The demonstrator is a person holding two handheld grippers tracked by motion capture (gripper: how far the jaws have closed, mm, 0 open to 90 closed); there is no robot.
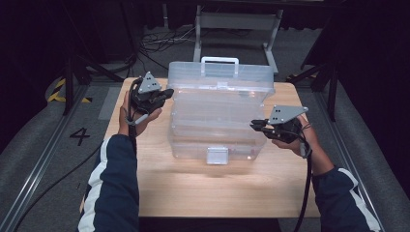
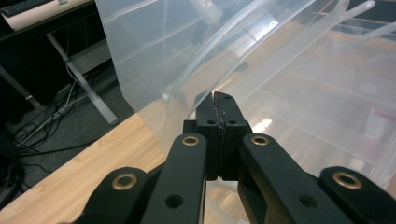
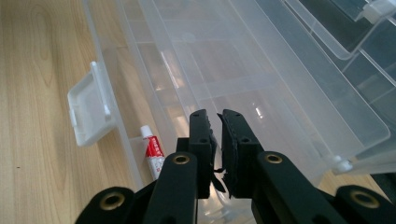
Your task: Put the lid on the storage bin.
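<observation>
Looking down from the high view, I have both forearms in dark sleeves with white stripes coming in from the near edge of the wooden tabletop (image 1: 159, 183). Nearest me on the right, the right claw (image 1: 255, 125) sits just beside the right end of the clear plastic organiser box (image 1: 217, 121), level with its lower tiers. In the right gripper view its jaws stand almost together, a thin slit between the pads and nothing caught between them; they point over the box's open stepped trays. Down by the near wall of the bottom tray lies a small red-and-white tube (image 3: 153, 156), and the white latch flap (image 3: 89, 109) hangs out over the wood on the box's near side.

Farther off on the left, my left claw (image 1: 167, 93) is up against the far left corner of the box, beside the raised upper section. In the left gripper view its jaws are pressed flat together with no gap, their tips meeting a curved clear plastic edge; whether that edge is pinched between the pads I cannot tell.

At the far end the box's white carry handle (image 1: 220, 60) stands above the lid, with grey floor and cables beyond.
</observation>
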